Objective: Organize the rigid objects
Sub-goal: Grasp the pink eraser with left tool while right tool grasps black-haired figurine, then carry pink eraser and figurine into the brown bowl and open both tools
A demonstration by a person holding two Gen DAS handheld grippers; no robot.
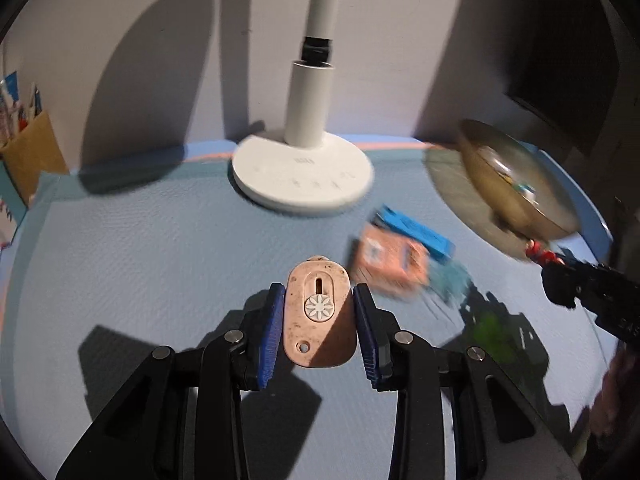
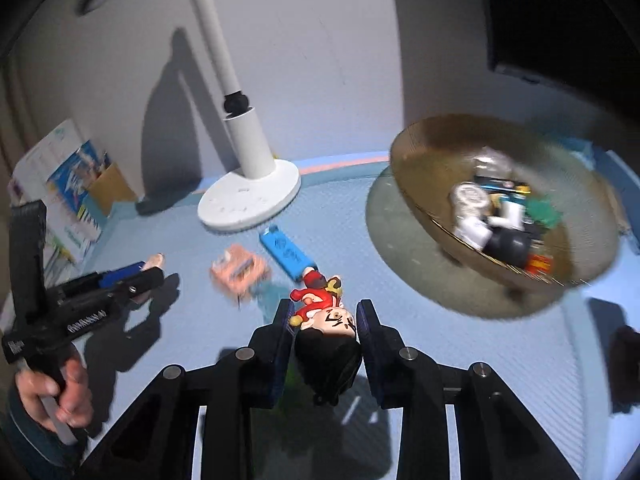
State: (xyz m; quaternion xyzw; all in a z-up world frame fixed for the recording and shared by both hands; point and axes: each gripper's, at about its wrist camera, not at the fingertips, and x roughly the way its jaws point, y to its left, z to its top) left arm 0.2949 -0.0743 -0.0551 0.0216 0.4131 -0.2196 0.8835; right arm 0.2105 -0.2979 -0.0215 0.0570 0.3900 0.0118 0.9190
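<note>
Holding: both grippers loaded, lifted clear of the blue desk (image 1: 140, 248).
Left gripper (image 1: 319, 322): jaws clamped on a pink tag (image 1: 318, 312), flat oval plate with a white flower button and a slot; pads press on its long edges.
Tag handling: looks like stiff, light plastic with smooth faces; edge grip suits it, could pivot if loosened.
Desk middle: peach block (image 2: 239, 272) and blue bar (image 2: 286, 254) lie touching or nearly so, just in front of the white lamp base (image 2: 248, 200).
Block and bar handling: look rigid and light; take each across its short sides.
Right gripper (image 2: 326, 322): jaws clamped on the head of a toy figure (image 2: 324, 312), red outfit, black hair.
Figure handling: hard, light, rounded head, likely slippery; body hangs free beyond the pads.
Far right: brass-coloured bowl (image 2: 420, 148) already holding several small items, probable drop point.
Writing: print on the left gripper's body in the right view, too blurred to read; none legible elsewhere.
</note>
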